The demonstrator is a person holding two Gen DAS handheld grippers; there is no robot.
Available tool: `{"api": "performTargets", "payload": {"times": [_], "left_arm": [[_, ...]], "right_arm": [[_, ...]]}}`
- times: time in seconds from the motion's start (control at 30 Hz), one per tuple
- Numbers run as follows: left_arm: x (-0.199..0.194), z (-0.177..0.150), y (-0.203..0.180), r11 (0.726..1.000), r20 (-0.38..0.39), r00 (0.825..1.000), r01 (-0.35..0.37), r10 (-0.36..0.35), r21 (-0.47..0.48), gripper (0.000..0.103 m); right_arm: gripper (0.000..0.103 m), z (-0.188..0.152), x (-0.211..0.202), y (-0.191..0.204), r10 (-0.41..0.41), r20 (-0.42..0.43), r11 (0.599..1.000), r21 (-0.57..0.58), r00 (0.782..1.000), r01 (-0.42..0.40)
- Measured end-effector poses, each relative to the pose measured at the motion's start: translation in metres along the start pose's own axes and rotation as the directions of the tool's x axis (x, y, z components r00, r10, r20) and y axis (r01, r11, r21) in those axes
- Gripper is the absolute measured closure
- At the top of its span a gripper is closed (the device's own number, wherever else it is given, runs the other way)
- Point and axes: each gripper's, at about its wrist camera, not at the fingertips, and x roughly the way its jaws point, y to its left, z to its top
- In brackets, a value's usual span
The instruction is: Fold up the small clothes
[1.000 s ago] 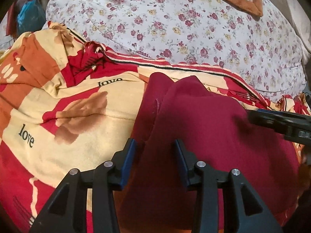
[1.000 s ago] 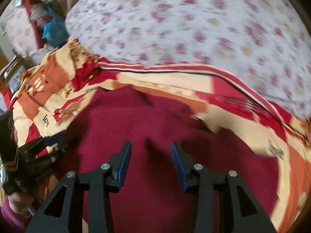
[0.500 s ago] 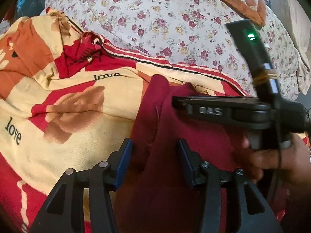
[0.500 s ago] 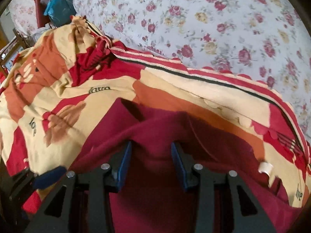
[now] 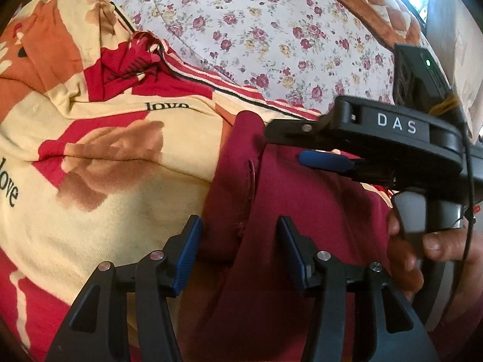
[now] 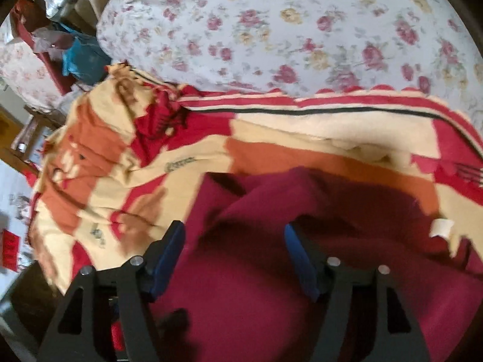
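A dark maroon garment (image 5: 302,211) lies bunched on a red, cream and orange blanket (image 5: 105,181); it also shows in the right wrist view (image 6: 256,271). My left gripper (image 5: 238,241) is open, its blue-padded fingers either side of the garment's near left fold. My right gripper (image 6: 232,250) is open and empty above the garment. In the left wrist view the right gripper's body, marked DAS (image 5: 392,132), hangs over the garment's far right part with one blue fingertip (image 5: 326,161) showing, held by a hand (image 5: 428,250).
A white floral bedsheet (image 5: 271,30) covers the bed behind the blanket. An orange quilted cover (image 5: 377,3) lies at the far right. Blue bags and clutter (image 6: 78,57) stand off the bed's left side. A white tag (image 6: 440,227) shows at the garment's right.
The right gripper has swung over the garment, from its right edge toward the far middle, and lifted slightly. The left gripper stays open at the near left fold.
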Motion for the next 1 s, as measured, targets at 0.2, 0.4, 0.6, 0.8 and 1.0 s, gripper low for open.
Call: {"api": "performTargets", "payload": {"times": [0.2, 0.4, 0.6, 0.8, 1.0], "left_arm": [[0.001, -0.001, 0.004, 1.0, -0.008, 1.0, 0.012, -0.012, -0.026, 0.066], [0.001, -0.001, 0.004, 1.0, -0.009, 1.0, 0.012, -0.012, -0.026, 0.066], [0.001, 0.0, 0.005, 1.0, -0.009, 1.0, 0.013, -0.013, -0.024, 0.066], [0.002, 0.0, 0.003, 1.0, -0.007, 1.0, 0.0, -0.001, -0.005, 0.064], [0.002, 0.001, 0.004, 1.0, -0.011, 1.0, 0.006, -0.006, -0.001, 0.064]], "right_arm": [[0.02, -0.001, 0.029, 0.033, -0.09, -0.051, 0.991, -0.106, 0.995, 0.084], [0.013, -0.001, 0.048, 0.045, -0.165, -0.074, 0.974, -0.168, 0.984, 0.151], [0.017, -0.003, 0.051, 0.049, -0.204, -0.065, 0.963, -0.195, 0.977, 0.188], [0.049, -0.01, 0.036, 0.041, -0.186, -0.029, 0.959, -0.221, 0.982, 0.175], [0.072, -0.015, 0.012, 0.037, -0.095, -0.01, 0.977, -0.192, 0.995, 0.092]]}}
